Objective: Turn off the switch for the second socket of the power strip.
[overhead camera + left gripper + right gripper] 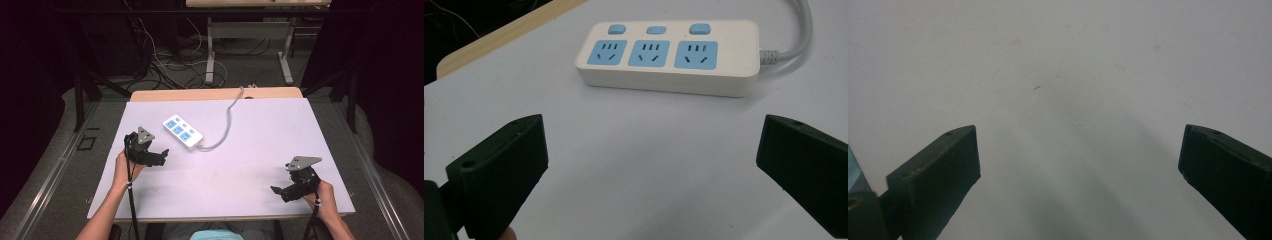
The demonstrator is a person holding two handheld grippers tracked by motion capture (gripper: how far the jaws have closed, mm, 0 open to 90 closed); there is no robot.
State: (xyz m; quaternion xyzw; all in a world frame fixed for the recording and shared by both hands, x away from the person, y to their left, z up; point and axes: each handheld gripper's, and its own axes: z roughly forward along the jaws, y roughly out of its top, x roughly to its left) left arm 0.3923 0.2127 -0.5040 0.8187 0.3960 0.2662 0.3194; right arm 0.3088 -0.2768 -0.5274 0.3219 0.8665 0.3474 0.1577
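A pale lavender table (260,150) stood in a dark room, cables tangled on the floor behind. Nothing lay between the left gripper (162,156), jaws wide apart, and the white power strip (183,132) just beyond it, with three blue sockets. The right gripper (278,192) gaped too, well apart.

Lab: dark curtains (30,100), floor cables (165,65).

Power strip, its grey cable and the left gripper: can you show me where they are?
power strip (667,55), left gripper view, middle blue socket on its top.
grey cable (227,125), high view, middle of its curve across the table.
left gripper (162,155), high view, between its fingertips.
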